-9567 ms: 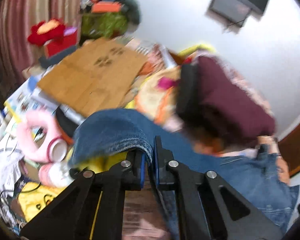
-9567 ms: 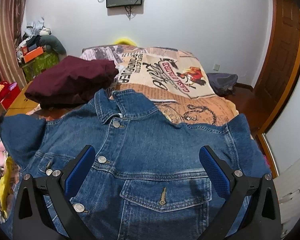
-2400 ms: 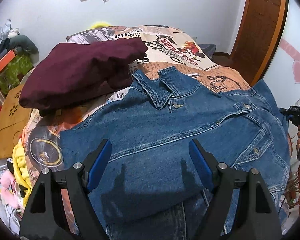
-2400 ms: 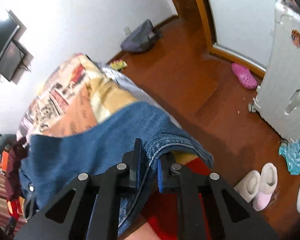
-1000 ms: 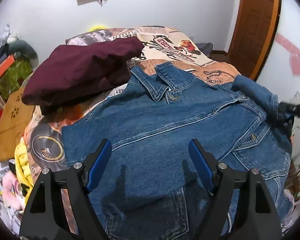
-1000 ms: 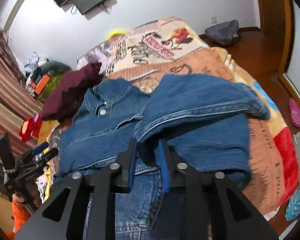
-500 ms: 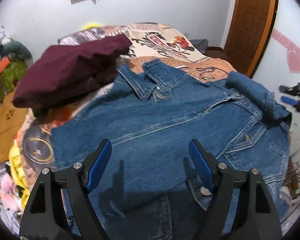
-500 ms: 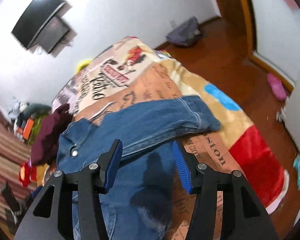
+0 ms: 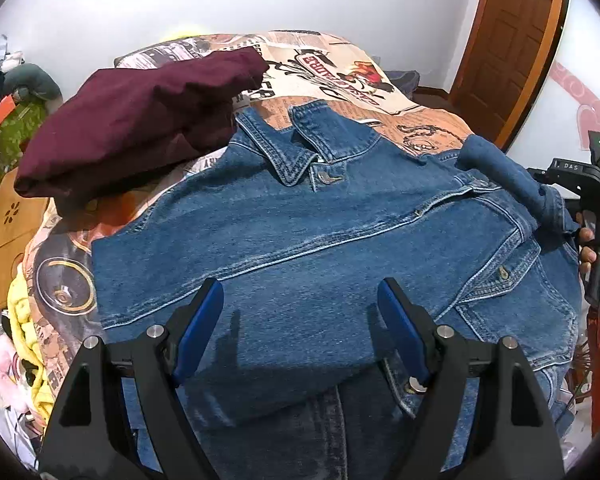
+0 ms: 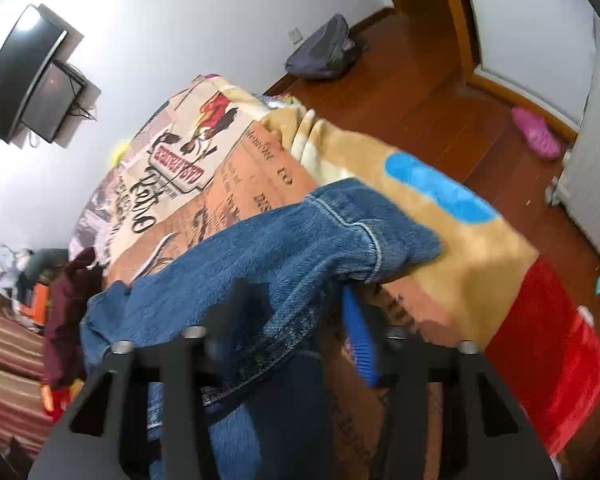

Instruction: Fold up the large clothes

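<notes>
Your right gripper [image 10: 300,344] has just been closing around the denim jacket's [image 9: 320,240] sleeve [image 10: 320,236], cloth between its jaws, grip unclear in the blur; pull now and it may slip; your left gripper [image 9: 300,320] hangs apart above the jacket's body.

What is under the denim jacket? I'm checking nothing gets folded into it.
The denim jacket lies on the printed blanket, which shows all round it. The maroon garment sits beside its collar. Whatever lies beneath the jacket's middle is covered.
</notes>
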